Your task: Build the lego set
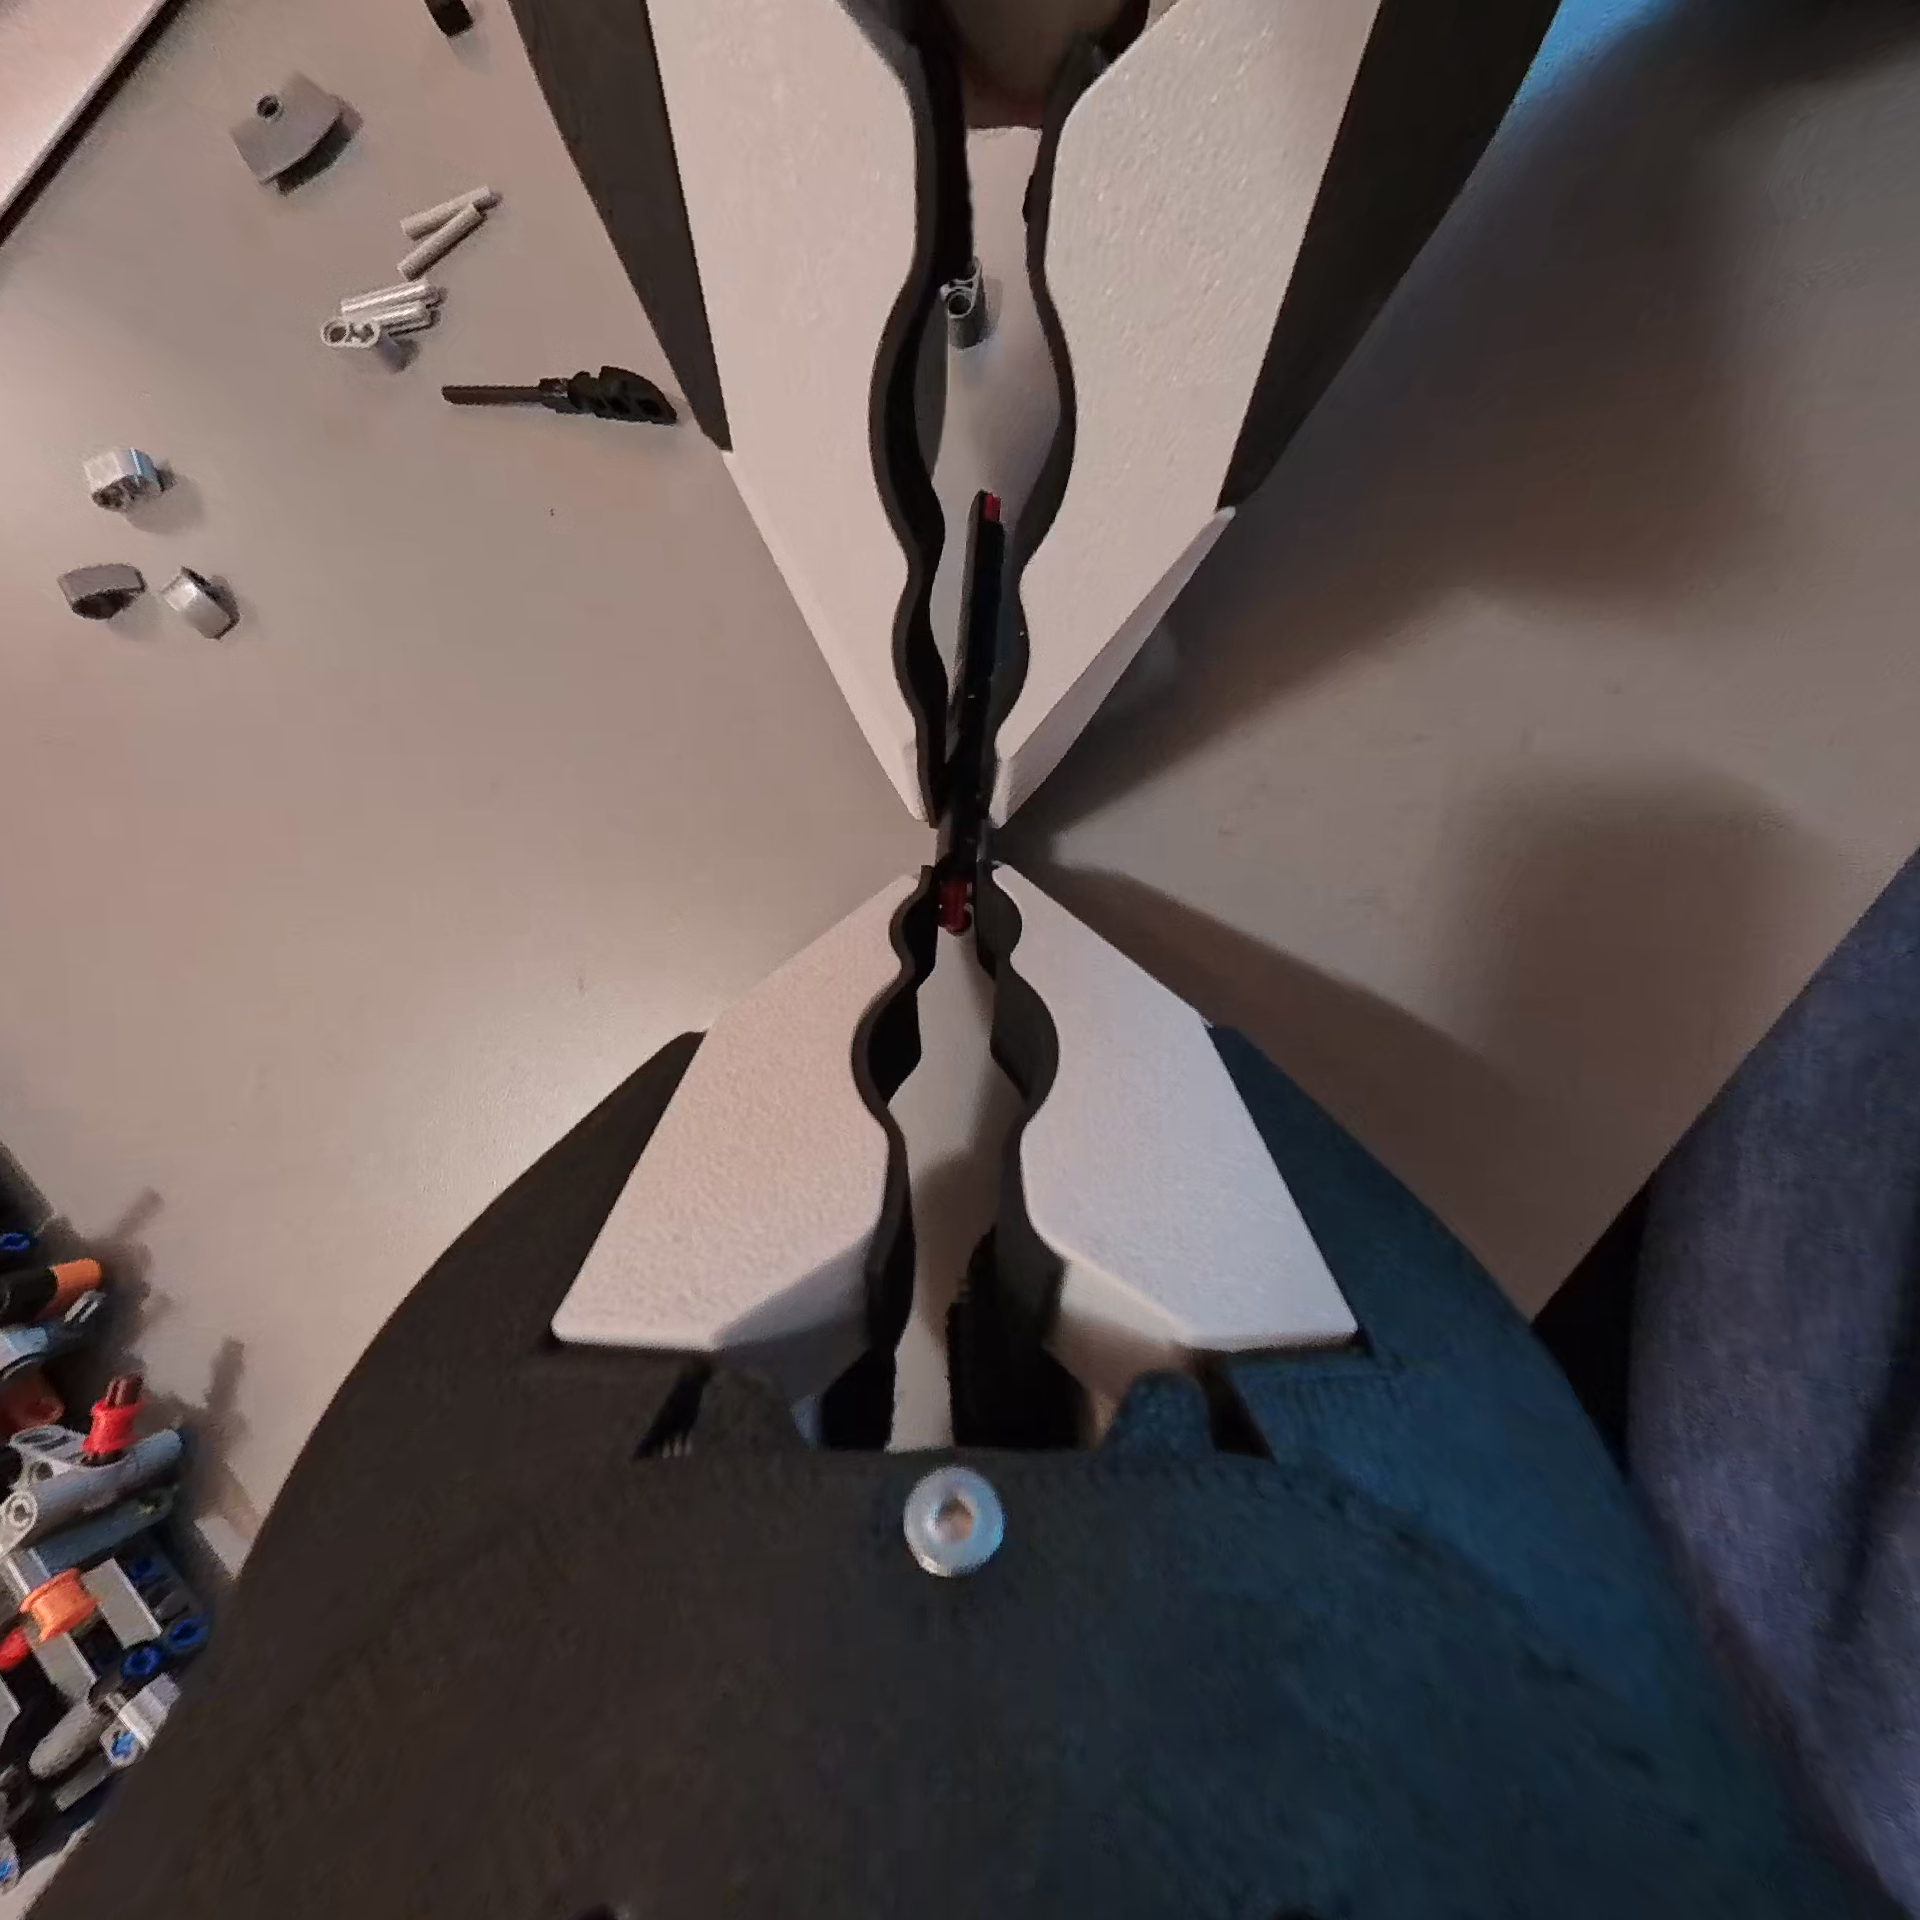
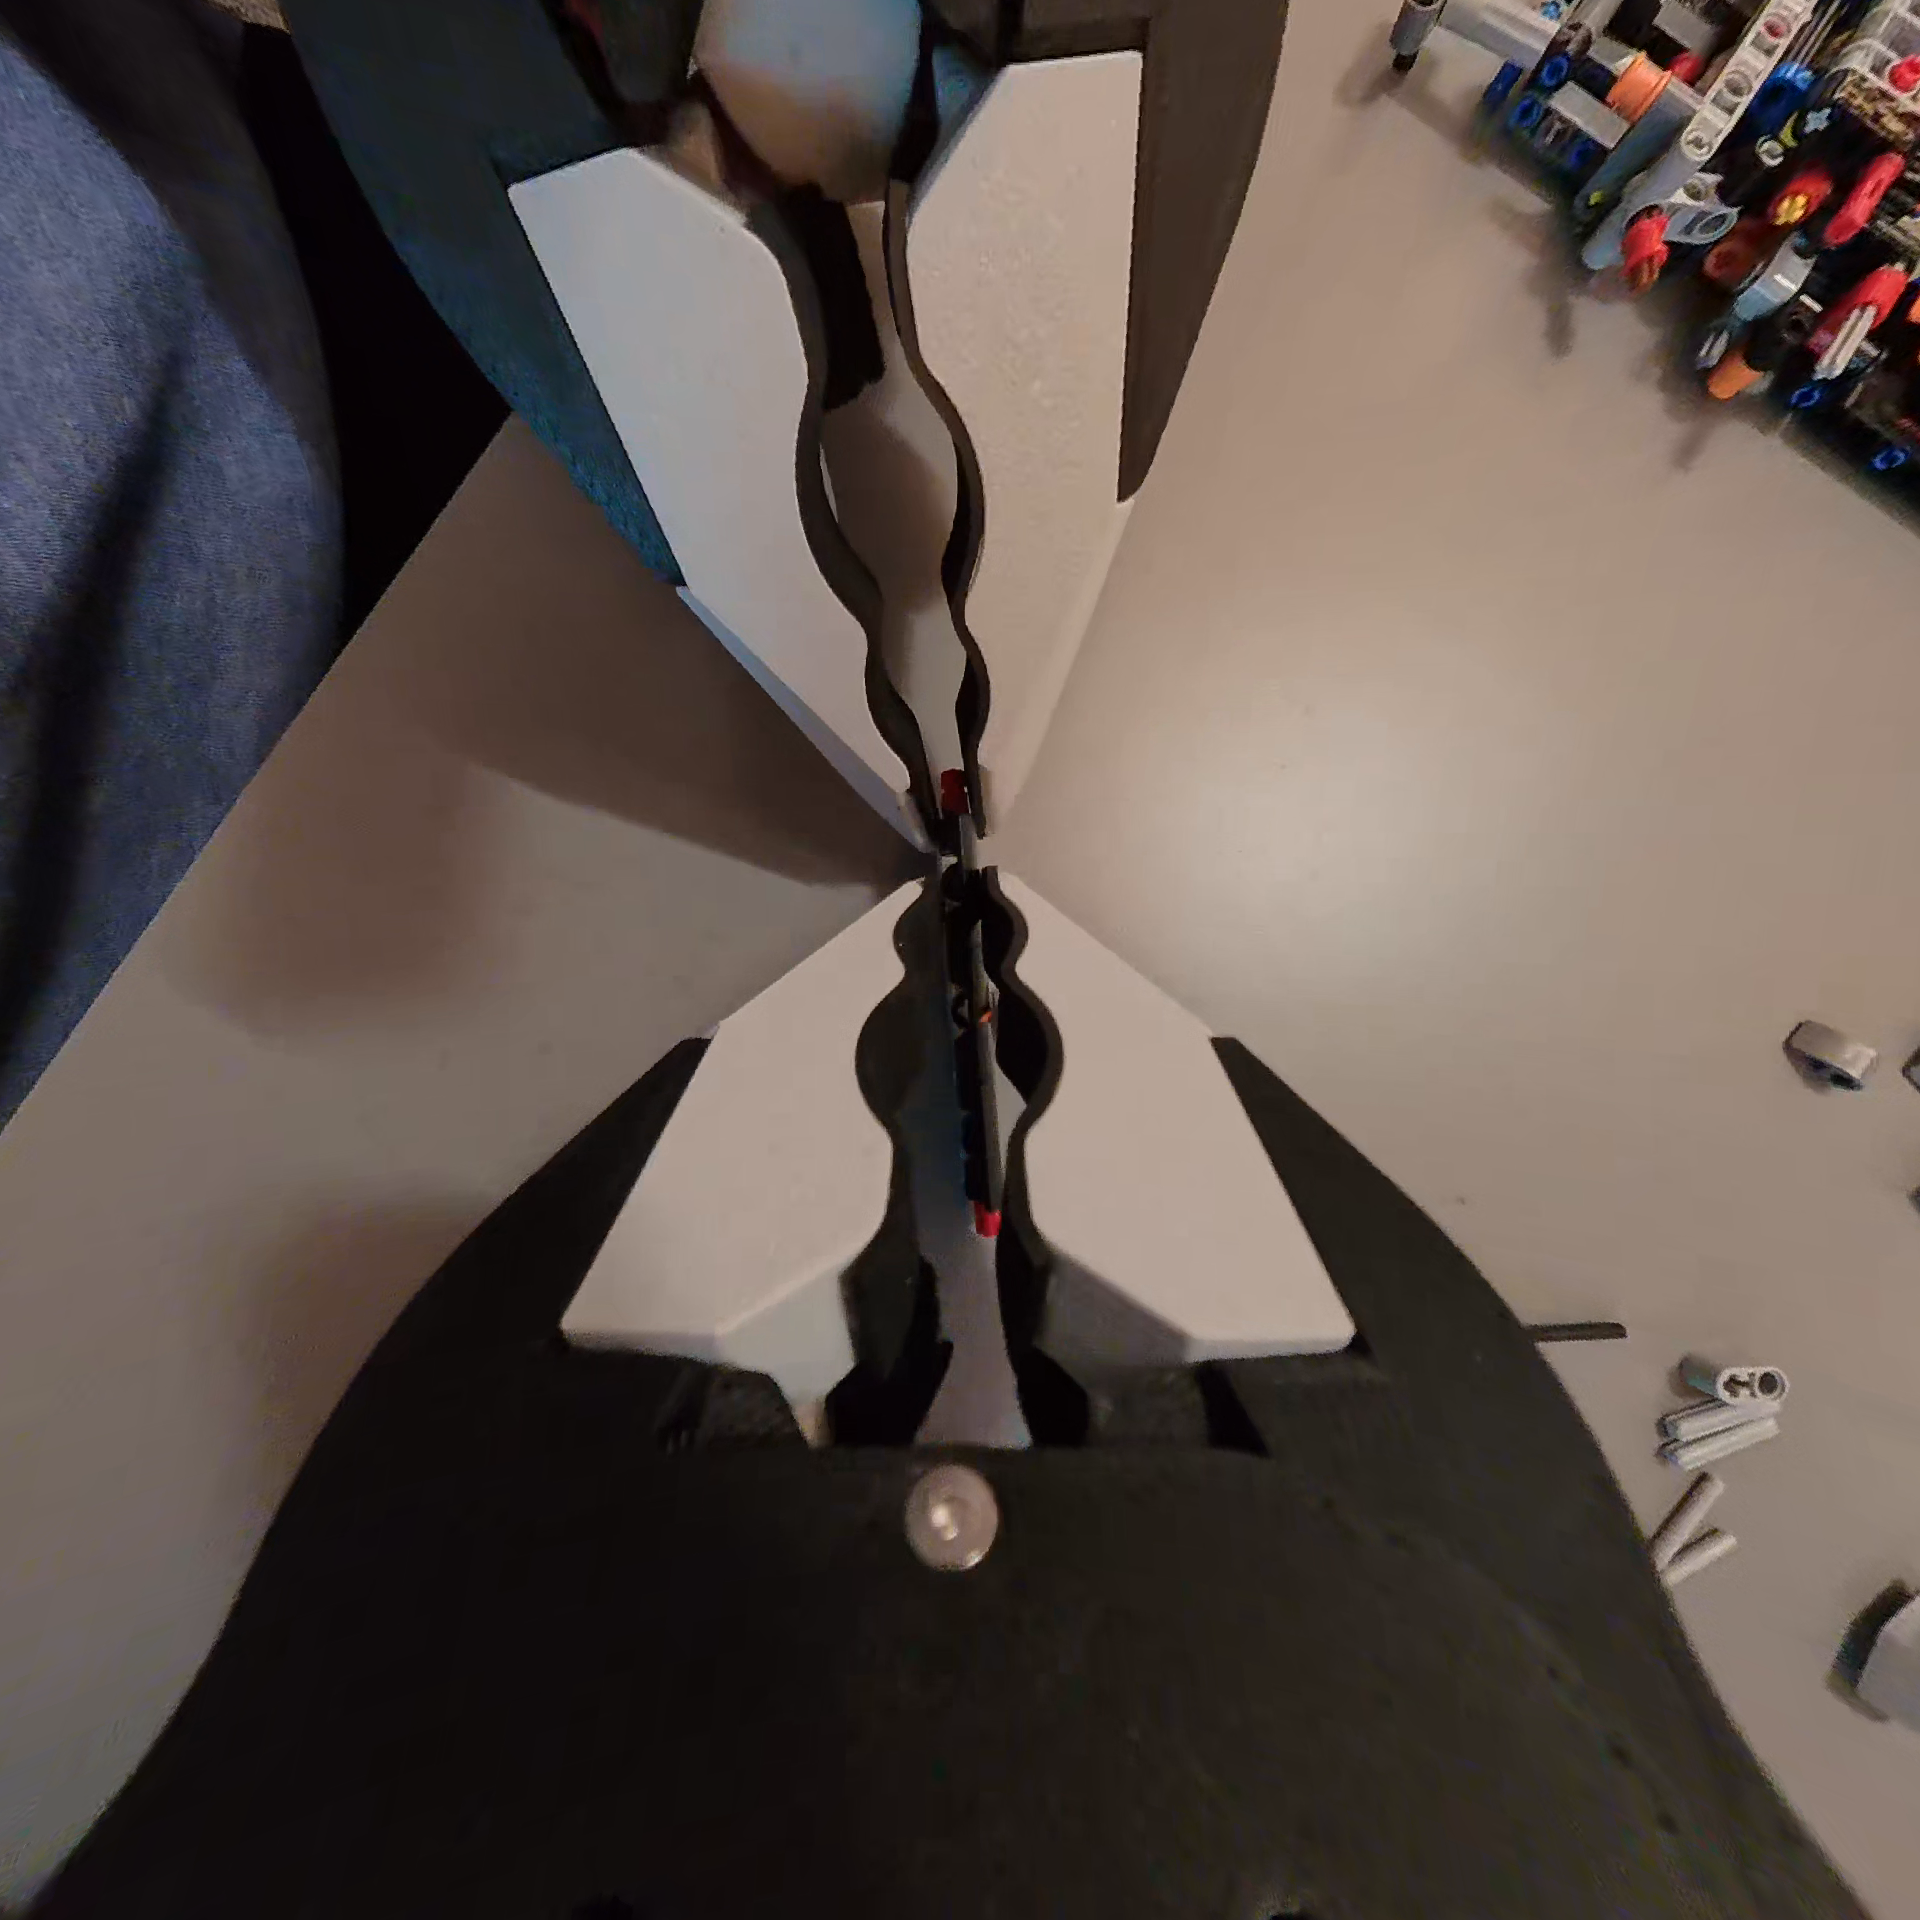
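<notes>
My left gripper (image 1: pixel 951 883) and right gripper (image 2: pixel 961 883) meet tip to tip, both clamped on one thin black beam (image 2: pixel 977 1101) with red pin (image 1: pixel 953 902); its shape is mostly hidden between pads. Loose grey pieces (image 1: pixel 416 301) lie beyond the beam; the model (image 2: pixel 1756 177) is cut off at frame edge.

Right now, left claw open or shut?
Shut: the left claw pinches a small red pin at its tips, meeting the right claw tip to tip.
</notes>
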